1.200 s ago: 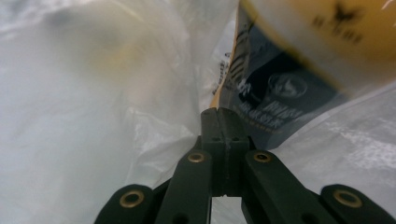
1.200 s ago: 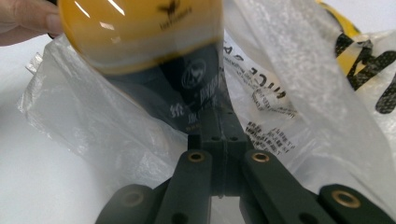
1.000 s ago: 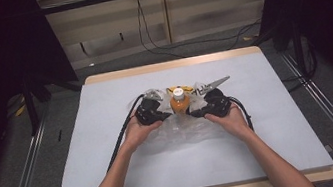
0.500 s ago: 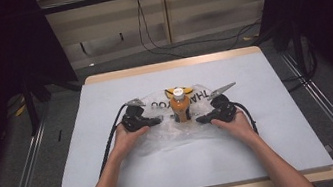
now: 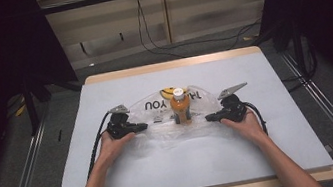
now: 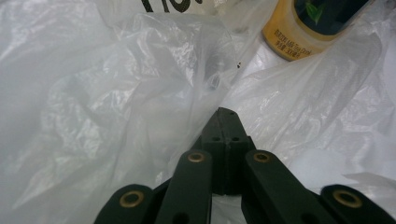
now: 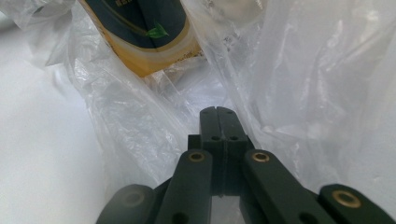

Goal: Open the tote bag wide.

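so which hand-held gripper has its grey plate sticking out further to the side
The right hand-held gripper: its grey plate juts out long and pointed toward the table edge, while the left hand-held gripper carries a shorter, stubbier plate.

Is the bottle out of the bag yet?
Nearly. The bottle already stands upright in the middle of the clear plastic bag. The left gripper and right gripper pinch the bag's sides, spread apart. Left: probably getting the bag flat or off.

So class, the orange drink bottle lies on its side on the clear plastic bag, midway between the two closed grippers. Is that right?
Not quite: the high view shows the orange drink bottle standing upright, white cap on top, on the clear plastic bag. It does sit midway between the closed left gripper and right gripper.
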`<state>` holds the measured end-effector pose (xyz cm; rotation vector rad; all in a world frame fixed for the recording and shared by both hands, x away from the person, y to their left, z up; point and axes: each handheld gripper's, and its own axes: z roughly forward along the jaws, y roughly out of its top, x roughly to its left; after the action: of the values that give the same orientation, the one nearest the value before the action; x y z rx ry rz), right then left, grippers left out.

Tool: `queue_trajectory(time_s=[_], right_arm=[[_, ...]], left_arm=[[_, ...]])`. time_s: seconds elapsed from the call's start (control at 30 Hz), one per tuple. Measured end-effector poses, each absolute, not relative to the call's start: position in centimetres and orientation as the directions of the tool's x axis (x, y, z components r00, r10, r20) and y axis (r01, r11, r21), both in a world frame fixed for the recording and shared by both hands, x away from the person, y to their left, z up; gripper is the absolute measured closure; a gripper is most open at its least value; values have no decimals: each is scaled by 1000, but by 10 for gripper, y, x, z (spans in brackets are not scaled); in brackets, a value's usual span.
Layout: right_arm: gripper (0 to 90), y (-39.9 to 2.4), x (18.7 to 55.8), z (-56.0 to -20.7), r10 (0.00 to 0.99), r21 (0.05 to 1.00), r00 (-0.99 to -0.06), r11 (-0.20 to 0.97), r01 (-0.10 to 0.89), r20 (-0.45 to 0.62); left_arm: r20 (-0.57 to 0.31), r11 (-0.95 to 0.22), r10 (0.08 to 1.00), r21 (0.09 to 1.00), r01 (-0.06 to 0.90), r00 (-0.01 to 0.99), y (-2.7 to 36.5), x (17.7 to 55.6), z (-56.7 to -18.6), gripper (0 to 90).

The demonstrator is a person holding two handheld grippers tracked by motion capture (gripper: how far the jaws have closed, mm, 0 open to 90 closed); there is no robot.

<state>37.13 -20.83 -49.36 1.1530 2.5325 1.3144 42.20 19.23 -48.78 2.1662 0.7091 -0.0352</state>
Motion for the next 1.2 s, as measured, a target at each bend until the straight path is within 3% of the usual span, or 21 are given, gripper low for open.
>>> queue_trajectory(time_s=[0.13,0.33,0.53,0.63,0.77,0.87,1.1,1.2], right_arm=[[900,-204,372,-485,638,735,-729,366,570,248],[900,-197,377,-455,613,757,-758,381,531,223],[900,-184,393,-434,590,728,-778,434,530,214],[900,-173,403,-438,572,694,-790,478,539,219],[900,-160,411,-450,546,646,-810,542,537,215],[900,-158,427,-460,546,635,-804,539,553,237],[900,-150,452,-480,551,596,-779,529,603,299],[900,-146,460,-479,588,593,-759,517,618,279]], left_arm=[[-204,-504,479,733,457,854,182,417,-472,900],[-145,-558,413,740,375,899,153,407,-445,900],[-131,-604,362,721,339,923,119,405,-434,900],[-97,-664,347,678,317,933,106,408,-442,900],[-140,-652,348,675,346,927,97,409,-458,900],[-101,-722,313,620,306,944,89,400,-469,900],[-107,-731,257,628,266,960,84,378,-473,900],[-95,-756,226,611,236,970,79,366,-470,900]])
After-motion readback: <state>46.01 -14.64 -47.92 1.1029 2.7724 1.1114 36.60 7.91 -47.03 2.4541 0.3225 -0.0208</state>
